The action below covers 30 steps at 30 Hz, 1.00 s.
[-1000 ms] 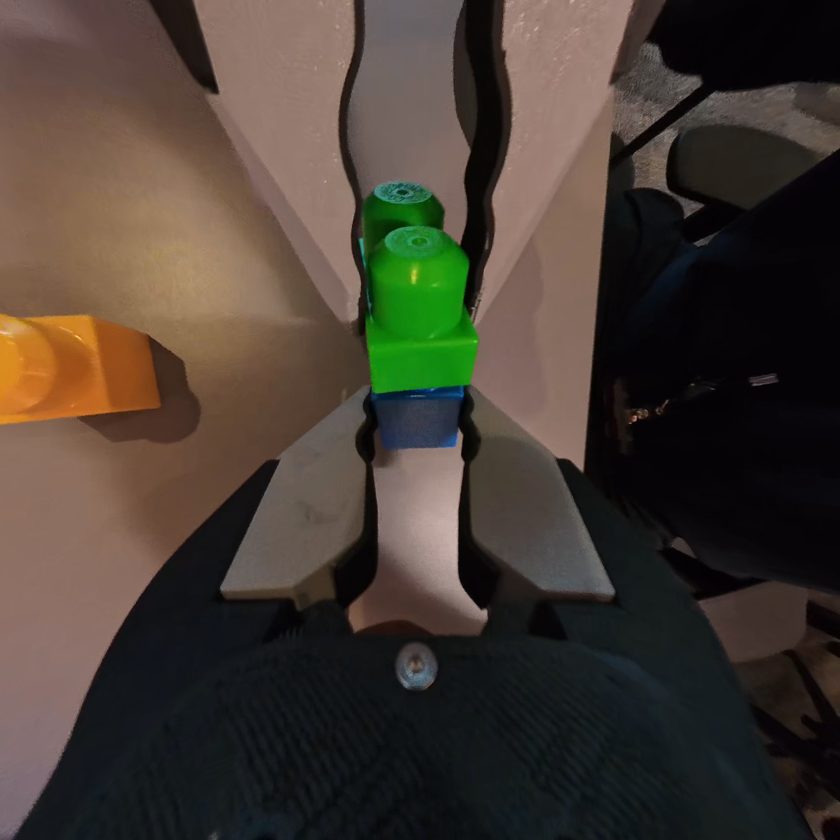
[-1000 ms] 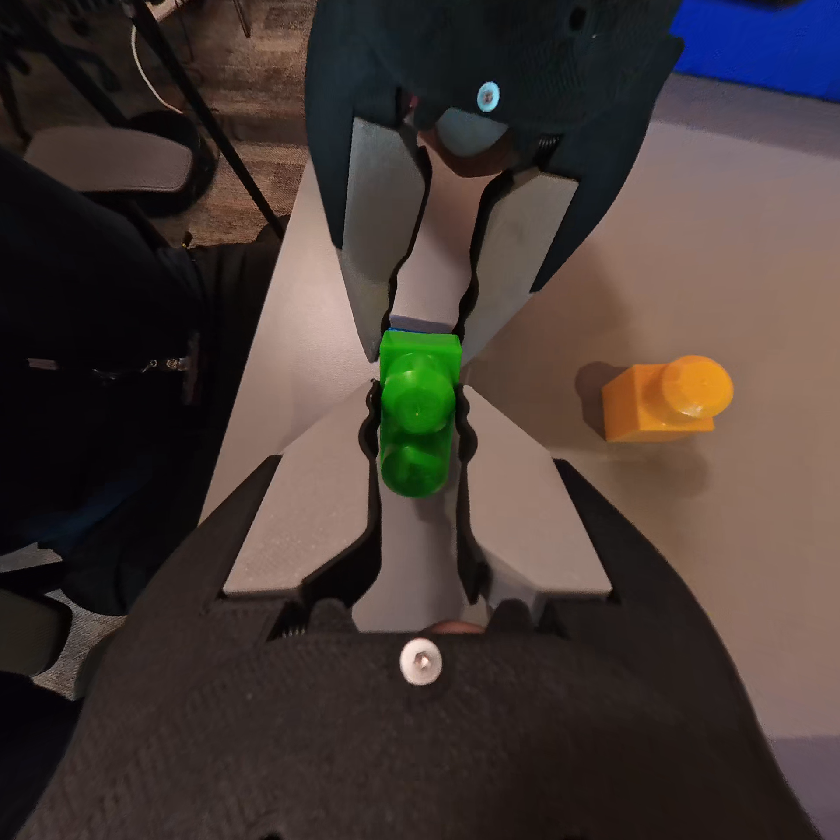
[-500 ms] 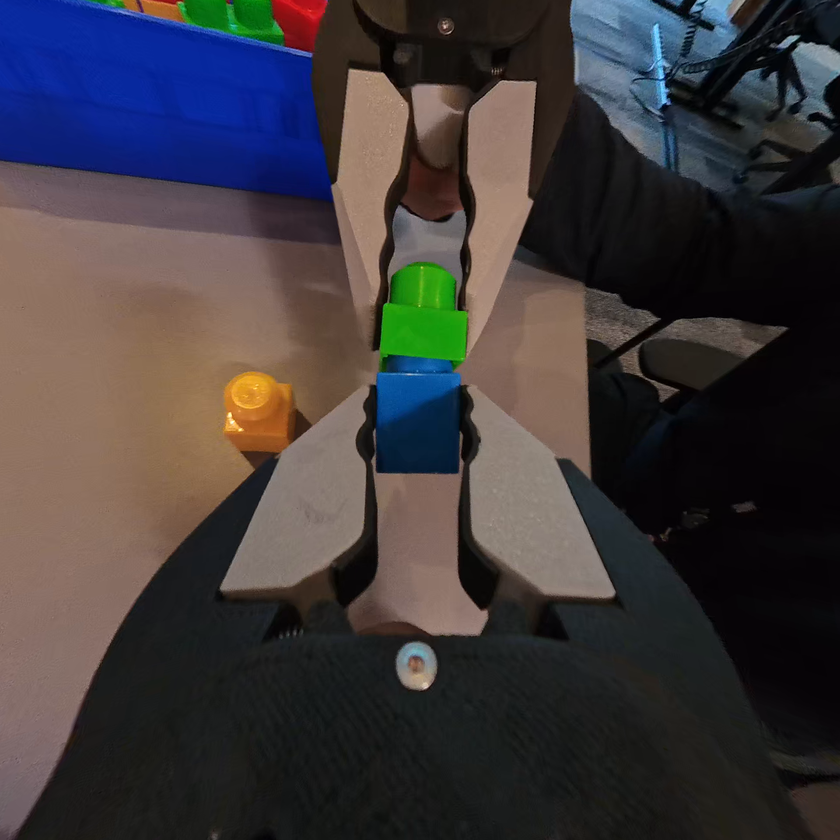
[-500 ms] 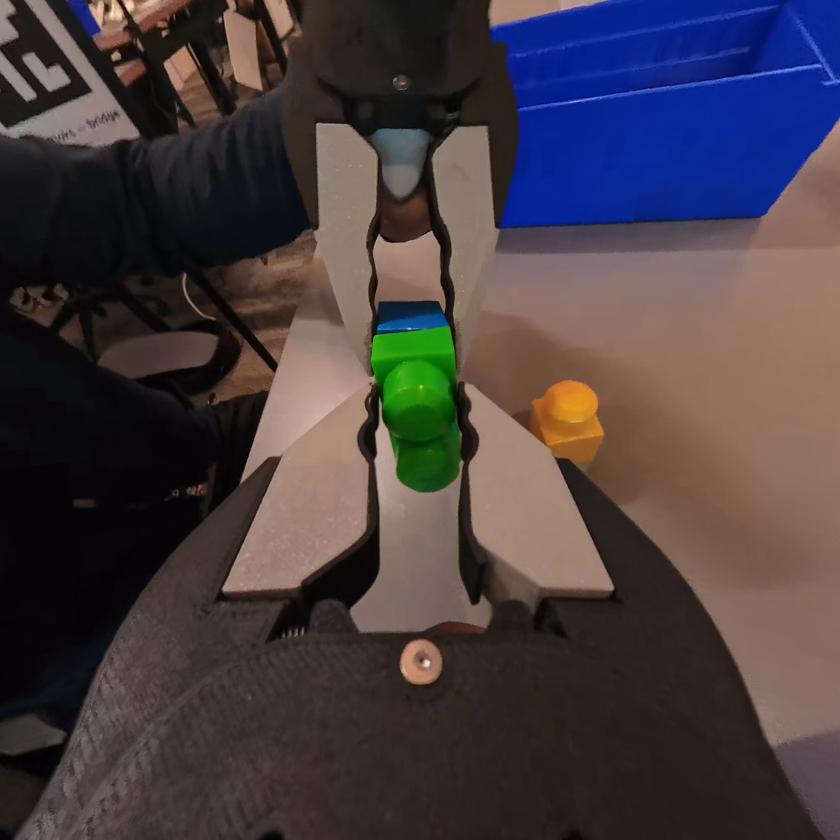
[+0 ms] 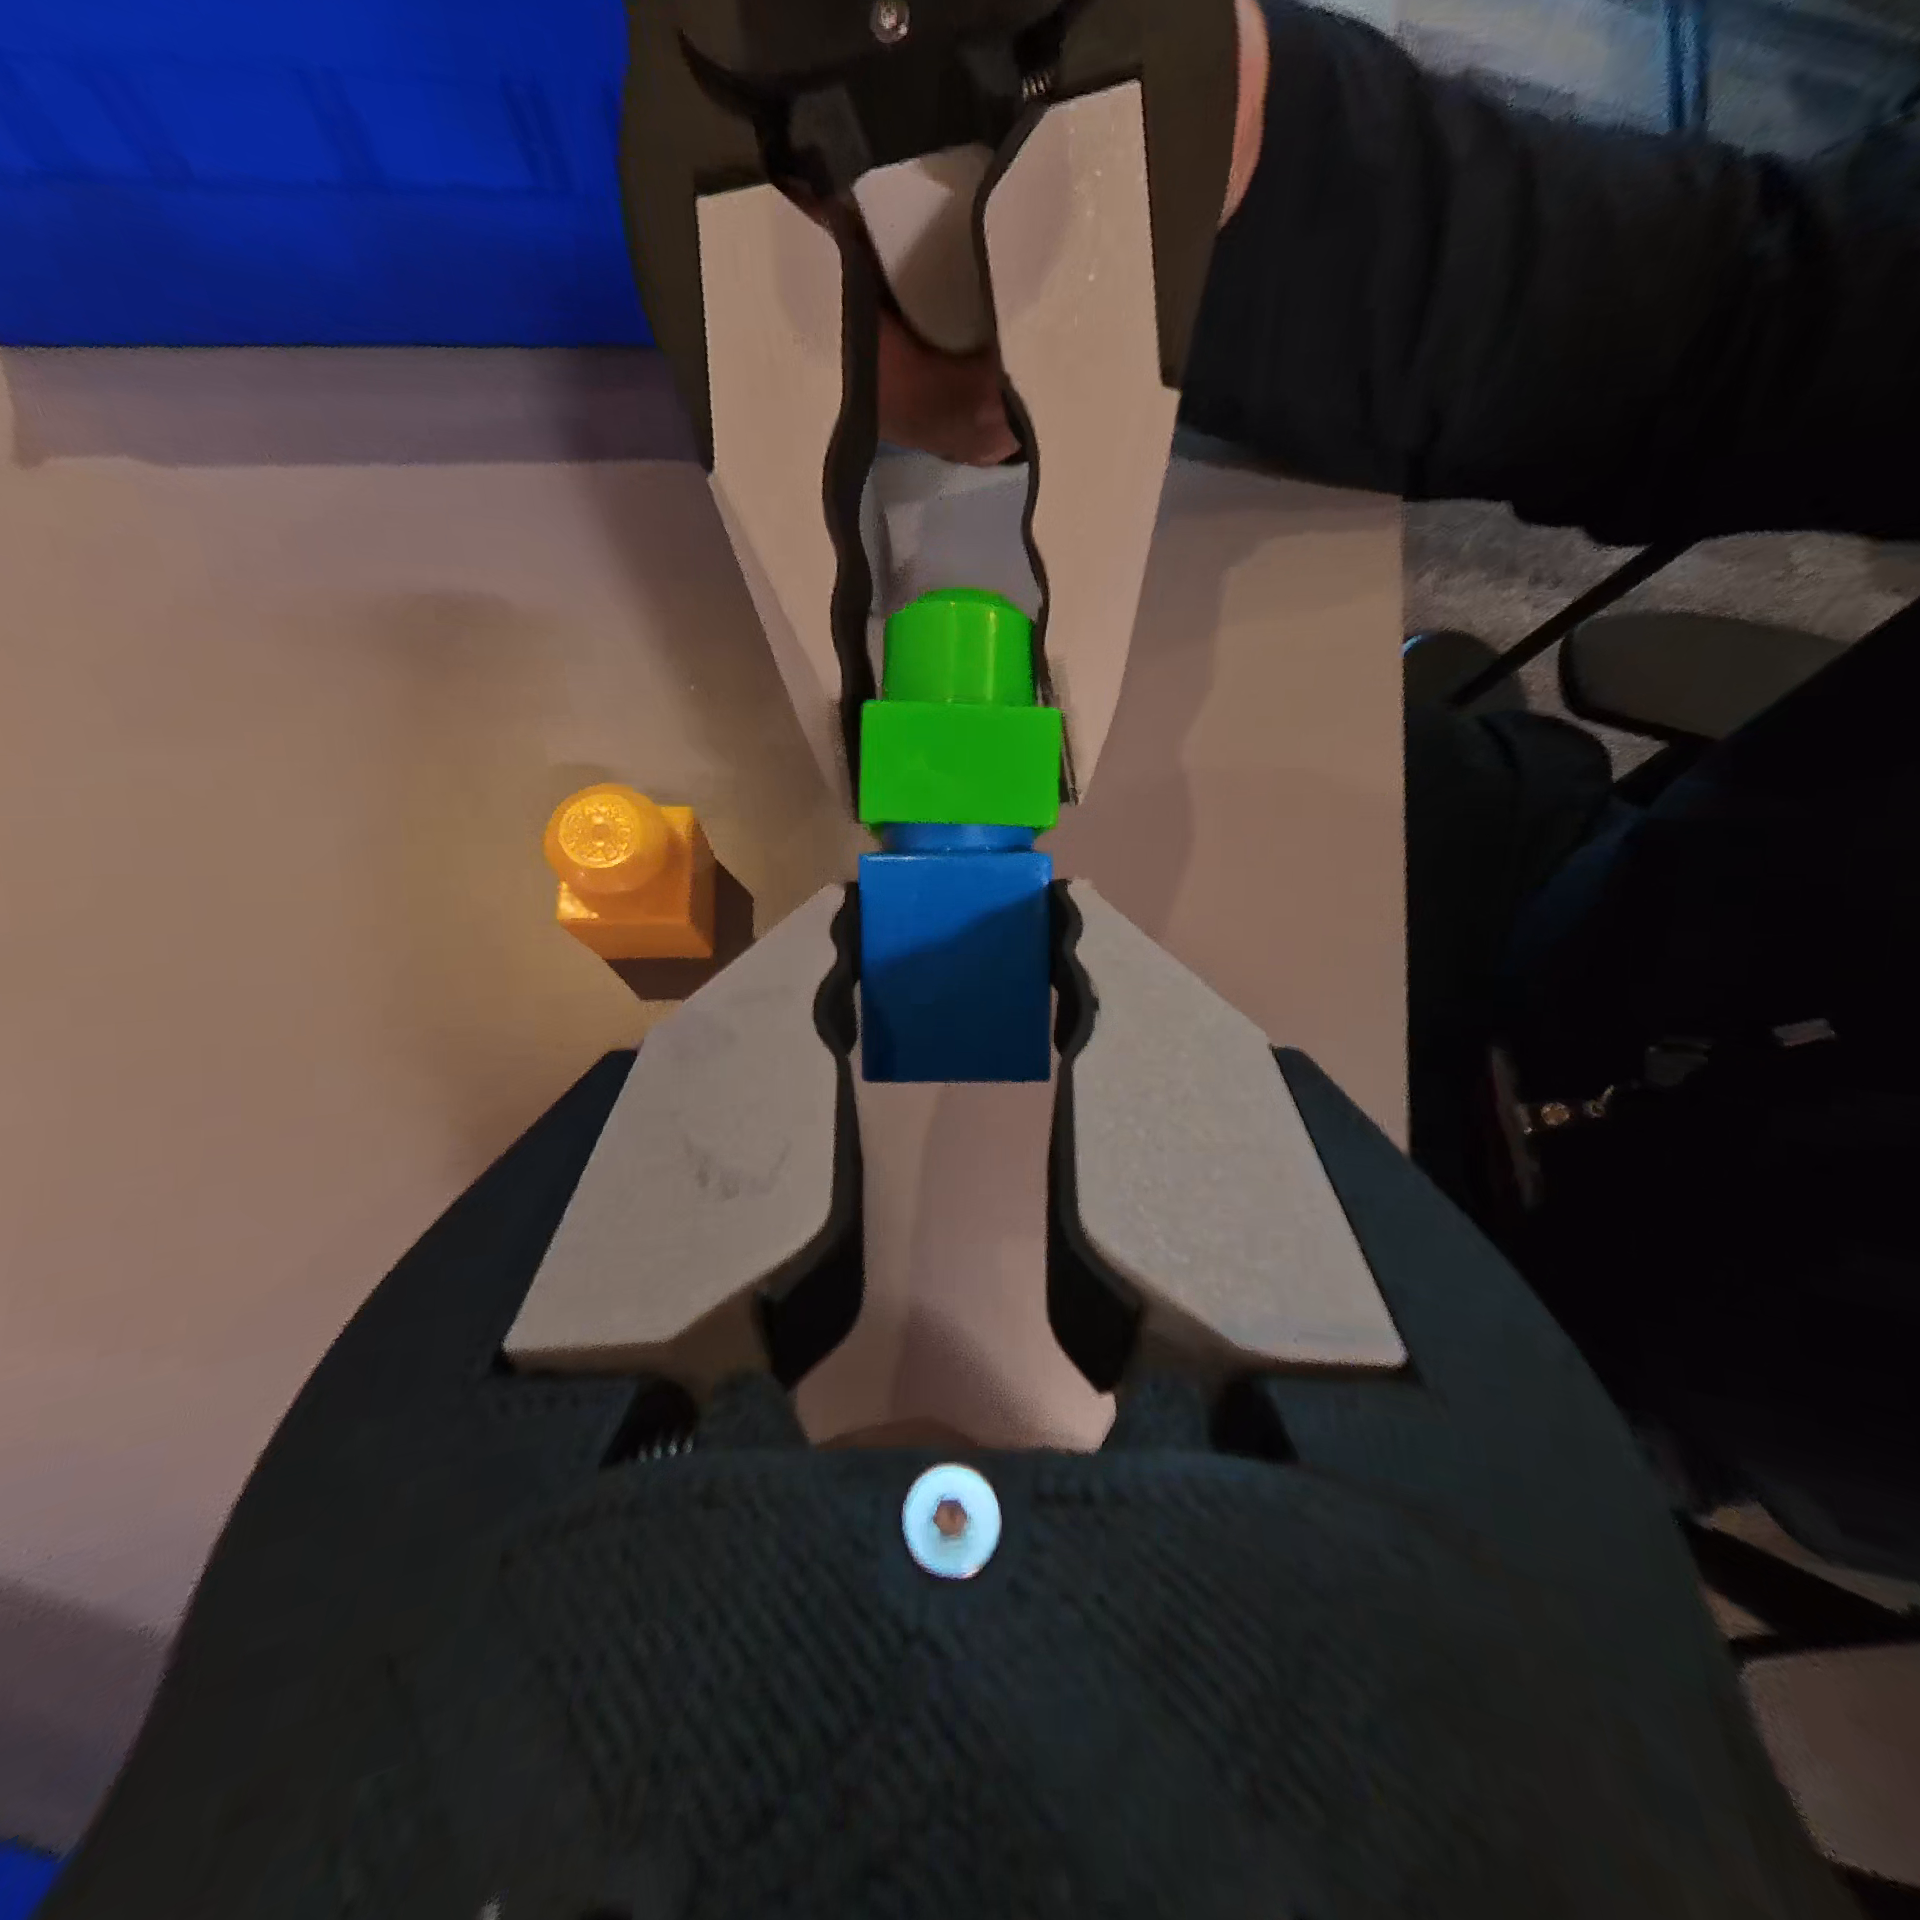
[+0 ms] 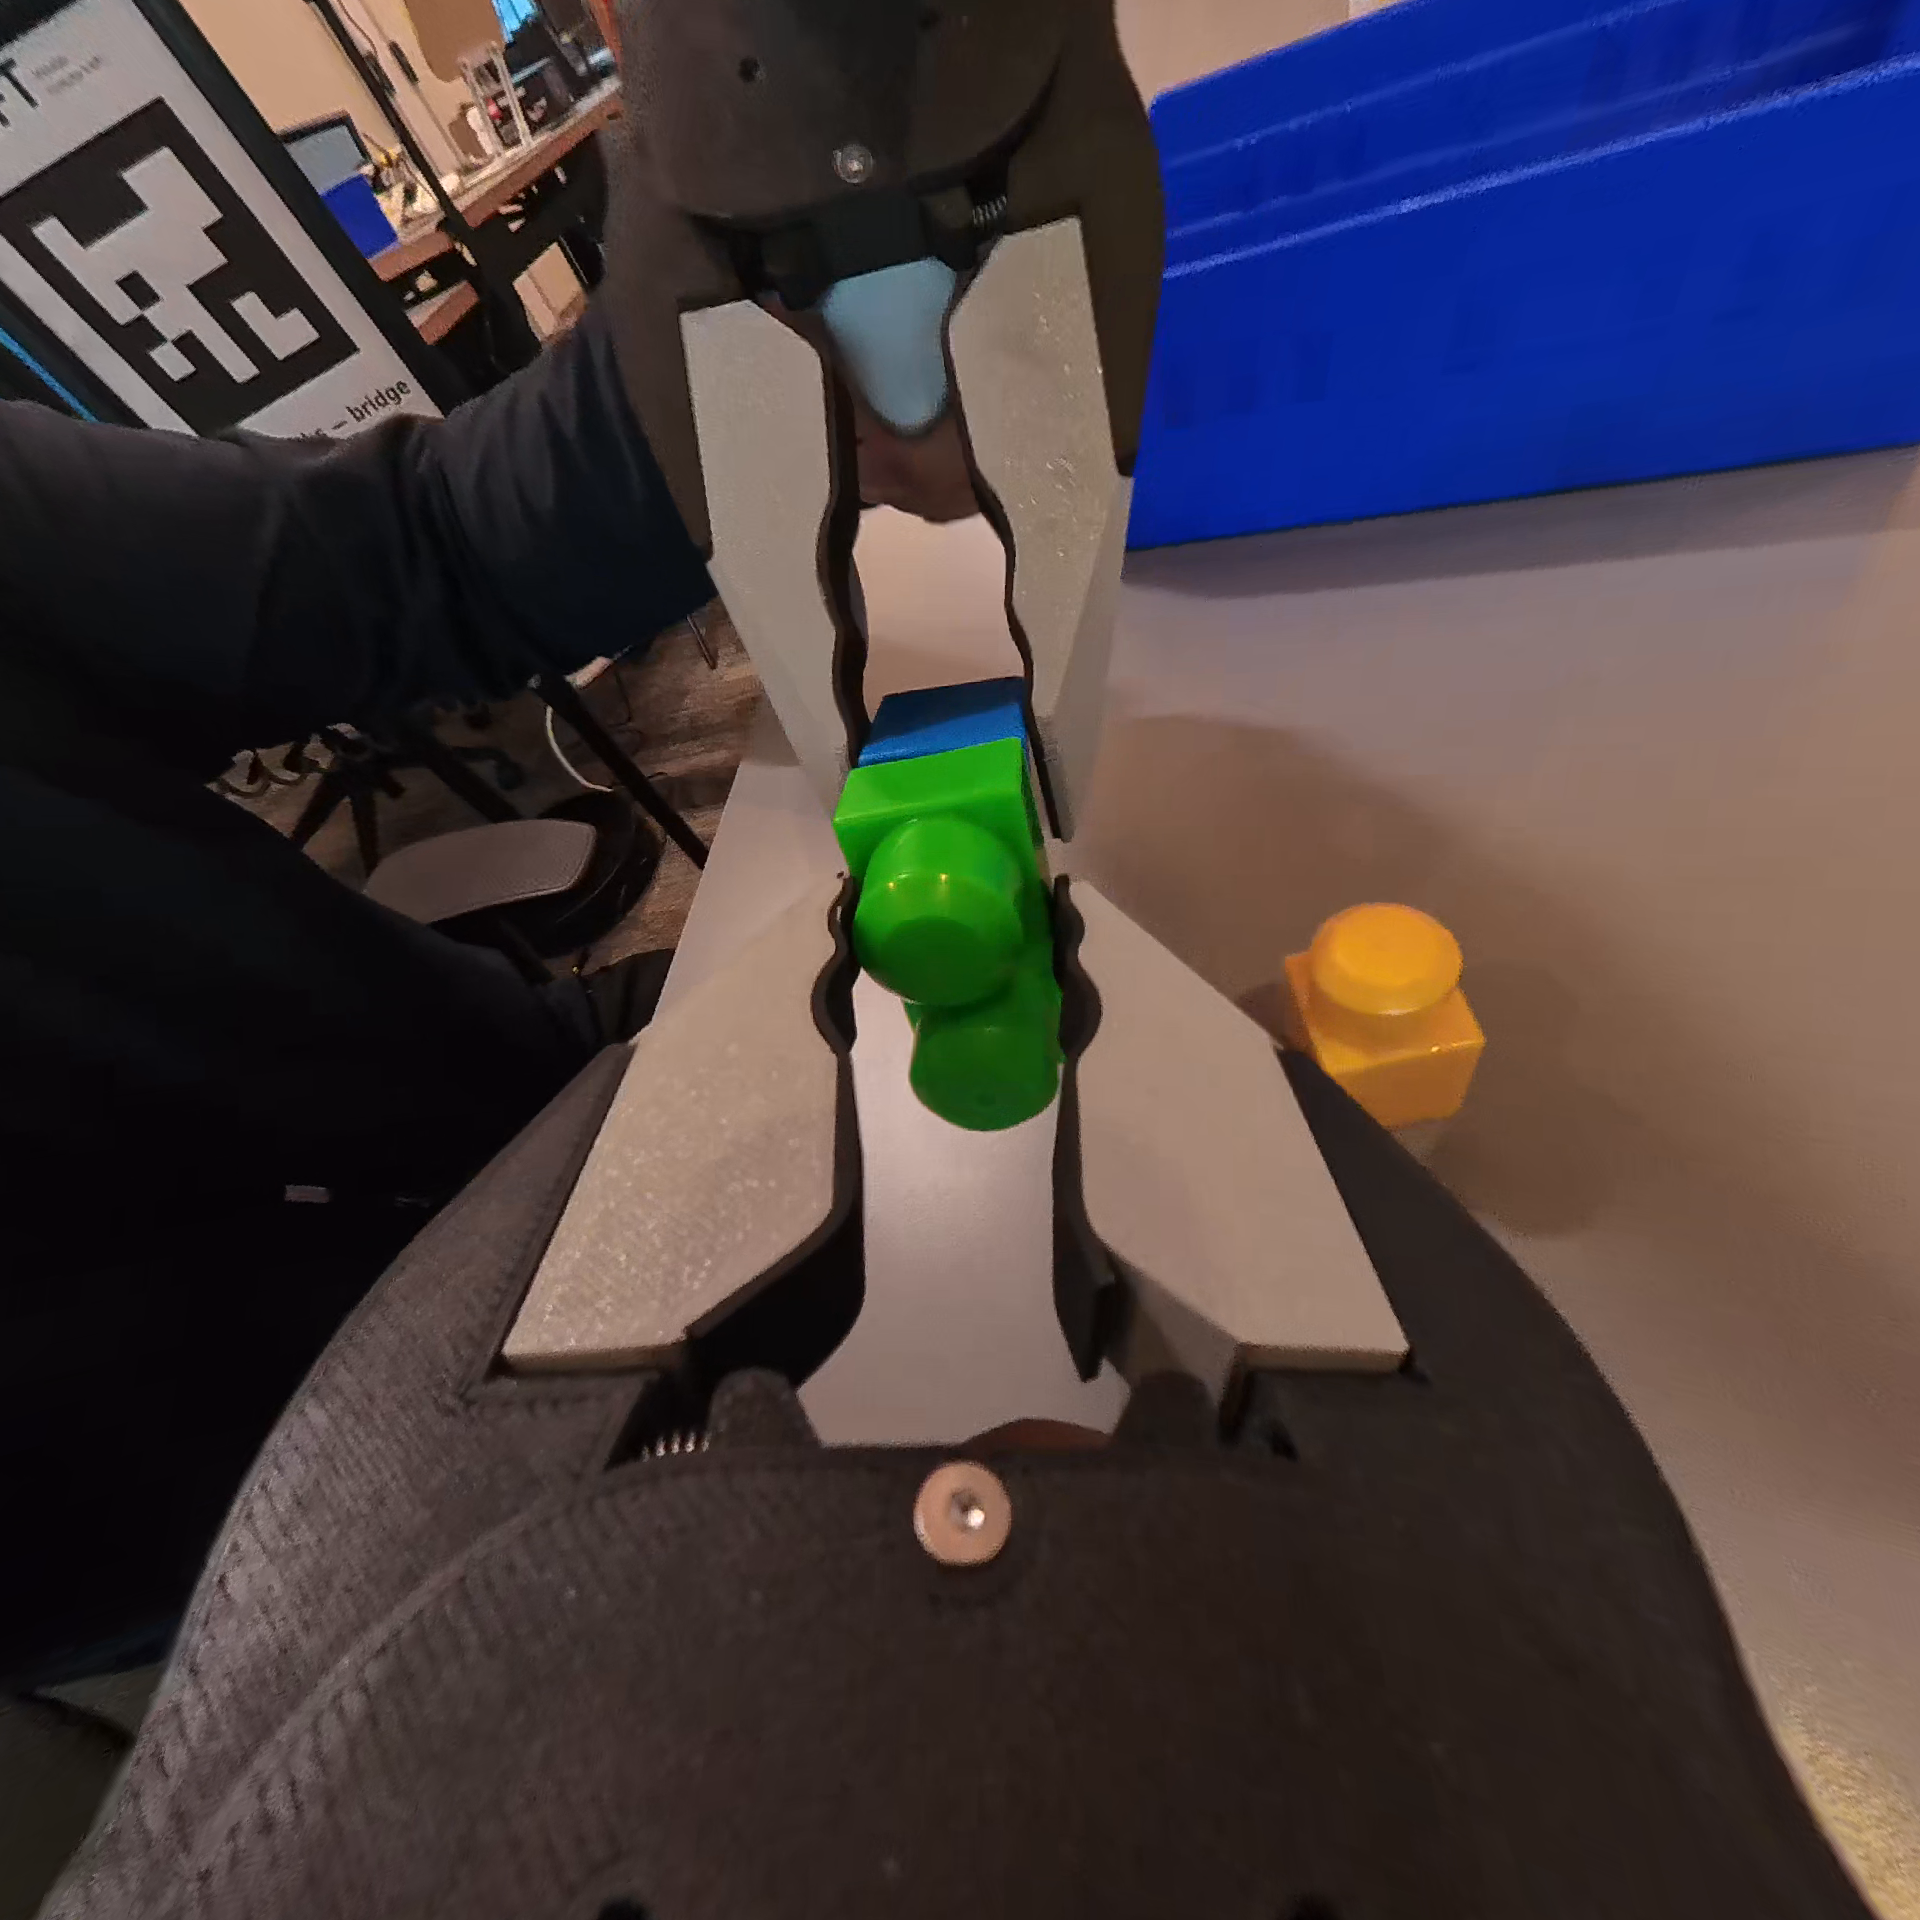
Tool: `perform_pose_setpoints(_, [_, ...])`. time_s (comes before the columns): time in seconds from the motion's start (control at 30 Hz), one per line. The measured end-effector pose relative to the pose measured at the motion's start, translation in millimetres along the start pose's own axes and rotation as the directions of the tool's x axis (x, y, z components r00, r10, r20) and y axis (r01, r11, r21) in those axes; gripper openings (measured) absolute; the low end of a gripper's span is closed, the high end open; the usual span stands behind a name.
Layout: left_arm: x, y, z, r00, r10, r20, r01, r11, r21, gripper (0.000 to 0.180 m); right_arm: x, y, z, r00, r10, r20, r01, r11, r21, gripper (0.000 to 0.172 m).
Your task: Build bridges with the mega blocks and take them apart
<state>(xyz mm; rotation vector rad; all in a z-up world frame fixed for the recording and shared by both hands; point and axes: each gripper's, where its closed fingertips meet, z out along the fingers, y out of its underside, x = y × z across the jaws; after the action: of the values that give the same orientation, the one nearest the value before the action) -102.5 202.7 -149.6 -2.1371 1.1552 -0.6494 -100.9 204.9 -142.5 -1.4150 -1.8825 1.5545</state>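
My left gripper (image 5: 954, 935) is shut on a blue block (image 5: 954, 977), with both pads pressed on its sides. A green two-stud block (image 5: 961, 758) sits on the blue block's stud, and a strip of that stud shows between them. My right gripper (image 6: 951, 935) is shut on the green block (image 6: 940, 914), which it meets from the opposite side. In the right wrist view the blue block (image 6: 940, 717) shows behind the green one, between the left gripper's fingers (image 6: 774, 582). The pair is held above the table near its edge.
A single orange block (image 5: 634, 883) stands on the beige table (image 5: 260, 1039) beside the grippers; it also shows in the right wrist view (image 6: 1382, 1013). A blue bin (image 6: 1507, 291) stands at the table's back. A person's dark sleeve (image 6: 312, 582) and a chair (image 5: 1683, 665) lie beyond the table edge. Only a small space, under 4 cm, lies between the two pairs of fingers.
Both grippers have swung up from looking down at the table to a flatter angle, still gripping the joined blocks. The green block has come partly off the blue block's stud.
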Motion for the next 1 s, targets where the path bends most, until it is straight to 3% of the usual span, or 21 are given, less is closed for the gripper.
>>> perform_pose_setpoints(0.17, [-0.6, 3.0, -1.0, 0.997, 0.044, 0.064, -0.041, 0.998, -0.046, 0.033, -1.5, 2.7, 5.2, 0.979, 0.175, 0.102, -0.177, 0.984, 0.010, 0.033])
perform_pose_setpoints(0.33, [9.9, 4.4, 1.3, 0.998, 0.061, 0.021, -0.059, 0.996, -0.070, 0.033, -10.5, 11.4, 9.3, 0.998, 0.007, 0.060, -0.003, 0.997, -0.073, 0.031])
perform_pose_setpoints(0.53, [14.6, -7.0, -7.9, 0.999, 0.031, -0.018, -0.031, 0.999, 0.014, 0.034, -11.4, 12.2, 20.7, 0.987, -0.162, -0.011, 0.160, 0.981, -0.107, 0.030])
perform_pose_setpoints(0.77, [9.4, -22.3, -22.0, 0.999, 0.041, 0.003, -0.041, 0.996, 0.077, 0.034, -9.6, -8.4, 14.3, 0.981, -0.186, -0.056, 0.187, 0.982, 0.012, 0.030])
perform_pose_setpoints(1.0, [3.5, -31.4, -43.1, 1.000, 0.010, 0.015, -0.013, 0.988, 0.155, 0.036, -10.1, -8.9, 8.5, 0.984, -0.174, -0.039, 0.175, 0.984, 0.033, 0.030])
